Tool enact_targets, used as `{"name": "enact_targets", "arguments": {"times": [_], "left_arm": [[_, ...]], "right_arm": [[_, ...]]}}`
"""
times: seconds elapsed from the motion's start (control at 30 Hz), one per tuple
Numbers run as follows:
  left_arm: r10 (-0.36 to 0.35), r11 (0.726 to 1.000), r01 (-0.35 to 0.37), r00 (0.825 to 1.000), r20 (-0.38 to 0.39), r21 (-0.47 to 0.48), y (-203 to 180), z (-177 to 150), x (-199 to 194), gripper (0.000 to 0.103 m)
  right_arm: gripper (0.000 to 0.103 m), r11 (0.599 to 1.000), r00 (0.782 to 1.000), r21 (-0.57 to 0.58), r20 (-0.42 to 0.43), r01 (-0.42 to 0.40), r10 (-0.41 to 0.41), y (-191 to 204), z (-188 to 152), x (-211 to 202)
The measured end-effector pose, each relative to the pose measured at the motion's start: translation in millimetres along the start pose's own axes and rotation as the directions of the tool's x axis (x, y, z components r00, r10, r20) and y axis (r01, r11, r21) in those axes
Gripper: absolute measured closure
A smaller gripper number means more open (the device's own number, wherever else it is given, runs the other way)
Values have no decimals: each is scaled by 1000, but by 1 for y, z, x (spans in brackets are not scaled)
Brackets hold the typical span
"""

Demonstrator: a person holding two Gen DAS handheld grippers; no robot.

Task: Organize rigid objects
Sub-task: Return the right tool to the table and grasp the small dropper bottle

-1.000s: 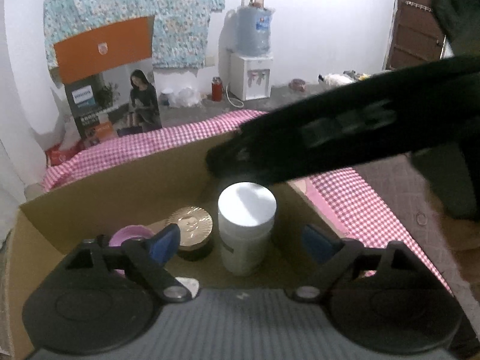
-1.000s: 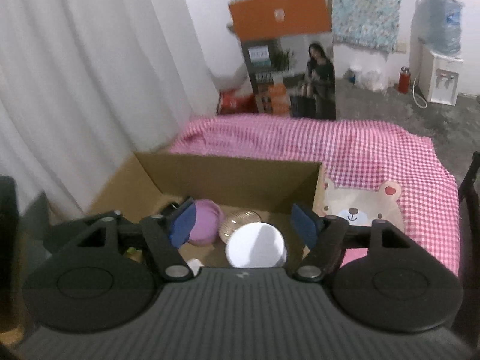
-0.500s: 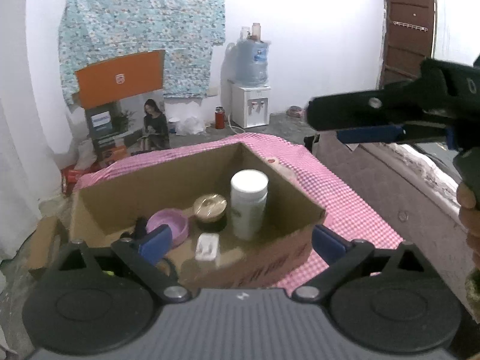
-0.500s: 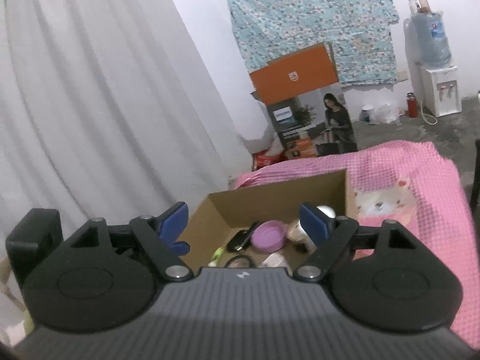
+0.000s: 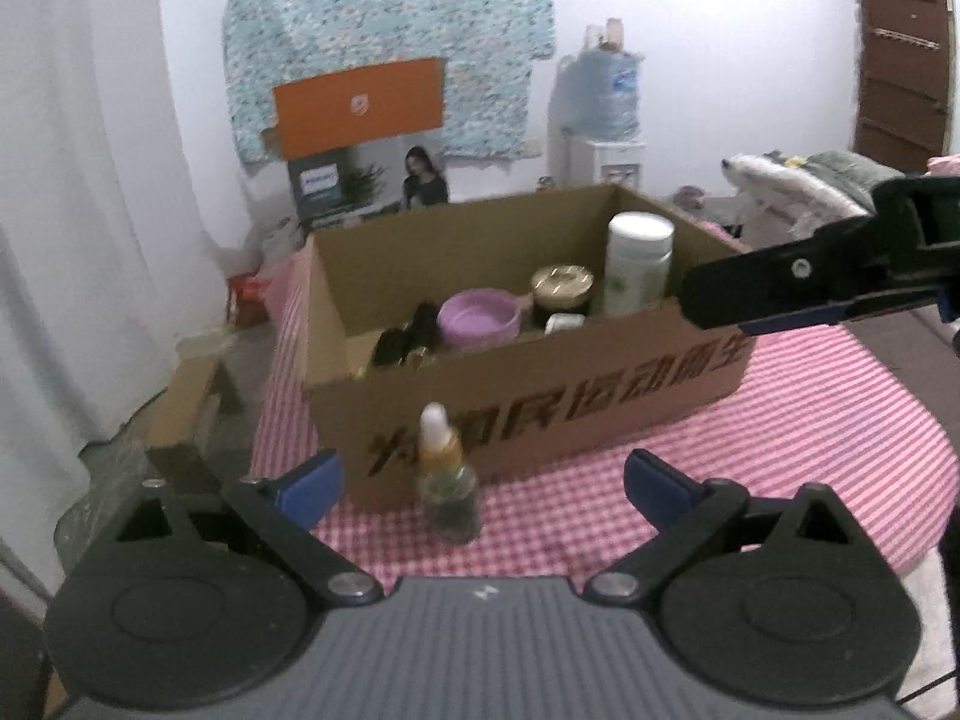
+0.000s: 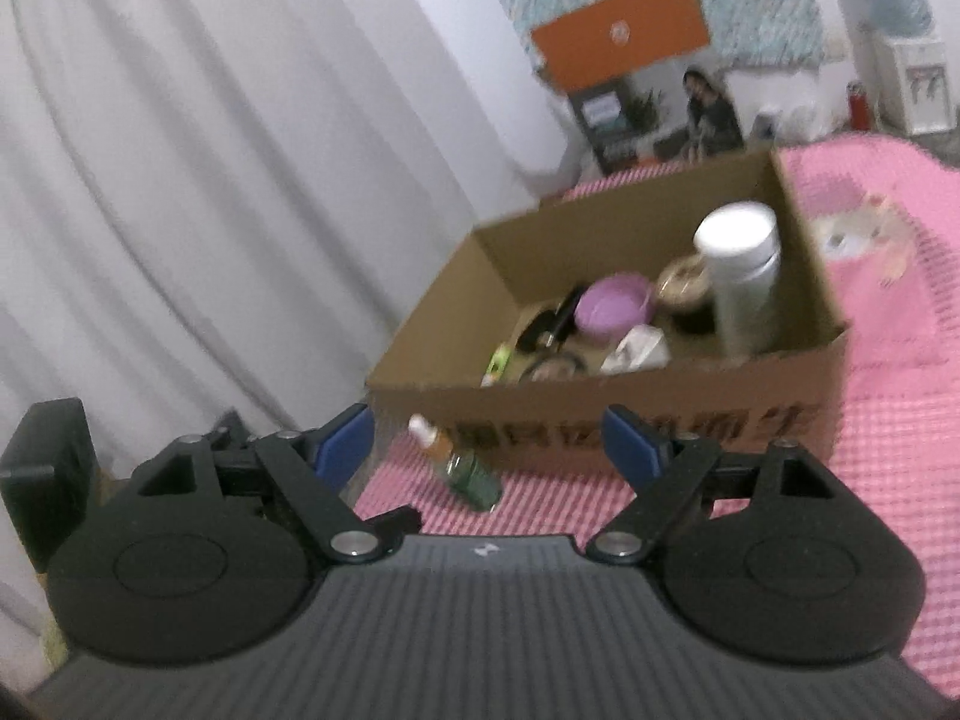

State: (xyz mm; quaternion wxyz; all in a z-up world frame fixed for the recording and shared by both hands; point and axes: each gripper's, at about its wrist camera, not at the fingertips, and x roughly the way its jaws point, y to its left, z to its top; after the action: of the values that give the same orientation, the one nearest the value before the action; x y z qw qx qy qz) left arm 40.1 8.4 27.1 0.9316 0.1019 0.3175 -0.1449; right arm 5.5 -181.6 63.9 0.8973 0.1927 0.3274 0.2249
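An open cardboard box (image 5: 510, 360) stands on a pink checked cloth (image 5: 780, 438). Inside it are a white bottle (image 5: 639, 264), a gold-lidded jar (image 5: 561, 285), a purple bowl (image 5: 478, 318) and several small dark items. A small dropper bottle (image 5: 447, 480) with a white tip stands on the cloth just in front of the box. My left gripper (image 5: 483, 480) is open, with the dropper bottle ahead between its fingers and untouched. My right gripper (image 6: 487, 444) is open and empty, and from it the dropper bottle (image 6: 462, 465) lies ahead, before the box (image 6: 600, 402). The right gripper (image 5: 810, 288) also reaches in at the right of the left wrist view.
A white curtain (image 6: 180, 180) hangs to the left of the box. An orange-topped product carton (image 5: 360, 102), a water dispenser (image 5: 600, 102) and a brown door (image 5: 900, 48) stand at the far wall. A loose piece of cardboard (image 5: 186, 408) lies on the floor to the left.
Both grippers have drawn back from above the box, which now sits farther off. The dropper bottle in front of the box has come into view. Both pairs of jaws stand wider.
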Motion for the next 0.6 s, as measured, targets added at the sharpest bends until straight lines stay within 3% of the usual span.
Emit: {"name": "enact_targets", "arguments": {"times": [0.27,0.43,0.5,0.6], "left_arm": [[52,999,-52,999,-4,-11,10,-22,35,8],[52,999,-52,998,-27,1,16,-31,63,28],[33,999,-33,999,-44,-14,20,-33,72,38],[7,999,-9,999,-53,-33,25,-37,81,44]], "right_arm": [[20,999,992,-38,-124,-19,15,23,5,66],[22,998,981,-60,-192,-21,9,32,6,105],[26,998,977,-64,-214,-25,10,36,5,120],[36,997,972,-72,-236,-21,3,38,2,136]]}}
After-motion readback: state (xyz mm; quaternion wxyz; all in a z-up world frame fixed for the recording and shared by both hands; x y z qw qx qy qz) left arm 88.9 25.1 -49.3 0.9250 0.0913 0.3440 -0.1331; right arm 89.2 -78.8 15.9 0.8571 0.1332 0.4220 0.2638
